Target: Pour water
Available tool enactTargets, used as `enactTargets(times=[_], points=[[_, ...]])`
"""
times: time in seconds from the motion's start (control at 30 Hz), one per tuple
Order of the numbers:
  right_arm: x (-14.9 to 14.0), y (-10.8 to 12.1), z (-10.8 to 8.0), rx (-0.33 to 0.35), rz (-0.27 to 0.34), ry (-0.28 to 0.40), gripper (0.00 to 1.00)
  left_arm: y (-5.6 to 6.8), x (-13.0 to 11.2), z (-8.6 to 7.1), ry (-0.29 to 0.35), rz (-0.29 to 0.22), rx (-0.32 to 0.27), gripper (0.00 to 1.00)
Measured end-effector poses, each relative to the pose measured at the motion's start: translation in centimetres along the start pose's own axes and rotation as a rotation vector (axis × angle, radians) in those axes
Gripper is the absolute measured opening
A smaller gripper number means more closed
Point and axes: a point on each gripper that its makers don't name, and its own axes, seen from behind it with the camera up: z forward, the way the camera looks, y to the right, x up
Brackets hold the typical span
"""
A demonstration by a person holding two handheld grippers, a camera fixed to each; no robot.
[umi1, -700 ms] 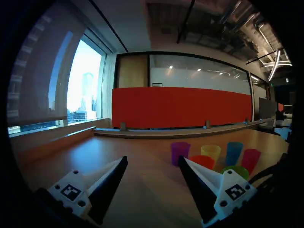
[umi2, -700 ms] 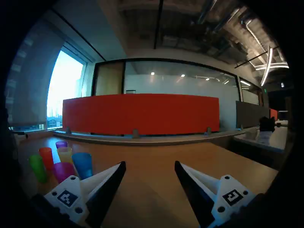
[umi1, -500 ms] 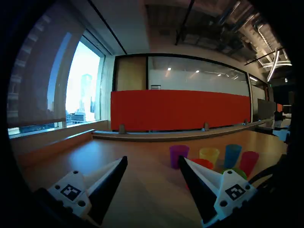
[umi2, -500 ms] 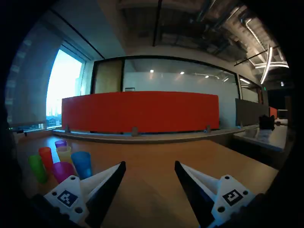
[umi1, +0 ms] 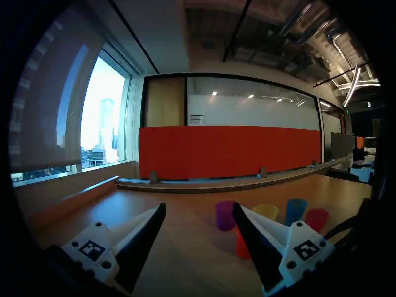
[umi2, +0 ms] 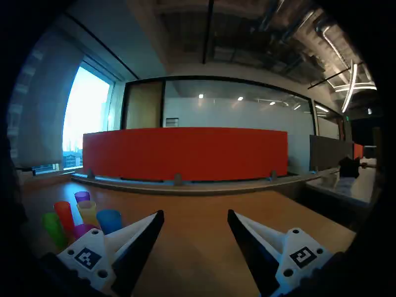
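Several coloured plastic cups stand grouped on the wooden table. In the left gripper view a purple cup, a yellow cup, a blue cup, a pink cup and an orange cup sit right of centre, partly behind my right finger. My left gripper is open and holds nothing. In the right gripper view the same cups sit at far left: green cup, orange cup, purple cup, yellow cup, blue cup. My right gripper is open and bare, right of the cups.
The wooden table stretches ahead to a red divider panel along its far edge. A bright window lies to the left. Another desk with items stands at the right.
Both views have tilted slightly upward, so the cups sit lower in each frame. In the left gripper view the cups have slid further behind the right finger. Both grippers stayed open.
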Motion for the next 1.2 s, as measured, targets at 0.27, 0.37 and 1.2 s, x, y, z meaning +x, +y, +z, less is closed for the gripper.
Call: enactTargets(times=[0.27, 0.37, 1.2], points=[[3.1, -0.3, 0.5, 0.022, -0.010, 0.000, 0.99, -0.2, 2.5, 0.5, -0.004, 0.020, -0.014, 0.99], [4.2, -0.4, 0.8, 0.028, -0.017, -0.002, 1.00, -0.3, 3.5, 0.8, -0.002, 0.023, -0.022, 0.99], [10.9, -1.8, 2.7, 0.087, 0.011, -0.004, 0.99, 0.2, 10.2, 2.5, -0.014, -0.021, -0.107, 0.99]])
